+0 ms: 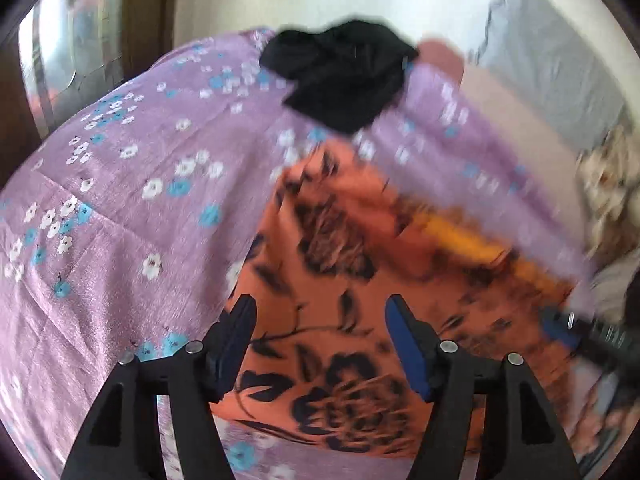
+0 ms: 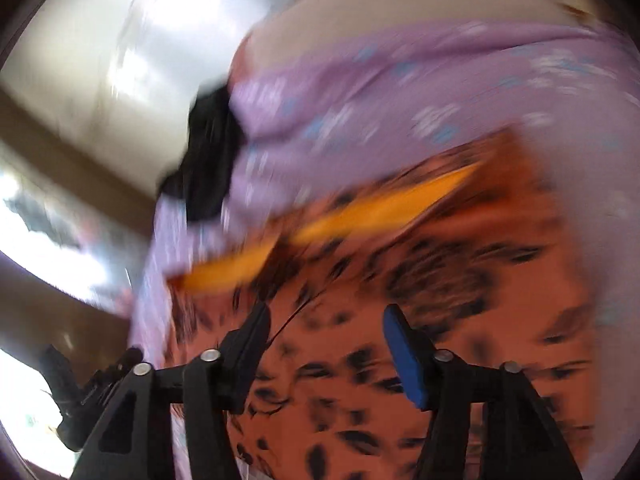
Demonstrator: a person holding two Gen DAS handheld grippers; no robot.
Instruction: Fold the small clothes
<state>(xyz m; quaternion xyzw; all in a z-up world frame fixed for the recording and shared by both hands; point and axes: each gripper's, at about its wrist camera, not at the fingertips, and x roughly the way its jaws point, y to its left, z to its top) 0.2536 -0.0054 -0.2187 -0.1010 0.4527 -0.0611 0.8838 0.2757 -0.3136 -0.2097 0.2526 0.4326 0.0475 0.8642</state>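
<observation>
An orange garment (image 1: 352, 264) with a dark flower print lies spread on a lilac flowered sheet (image 1: 132, 200). A yellow-orange strip (image 1: 464, 240) shows along its far edge. My left gripper (image 1: 319, 304) hangs over the garment's near part, jaws apart and nothing between the pads. In the right wrist view the same garment (image 2: 460, 288) and yellow strip (image 2: 360, 216) are badly blurred. My right gripper (image 2: 327, 312) is open above the cloth and grips nothing. The right gripper also appears as a blur (image 1: 580, 336) at the garment's right side.
A crumpled black garment (image 1: 344, 80) lies at the far end of the sheet, also seen as the black garment (image 2: 208, 152). A grey cushion (image 1: 552, 64) and a fluffy beige item (image 1: 612, 192) sit to the right. Wooden furniture (image 1: 144, 8) stands behind.
</observation>
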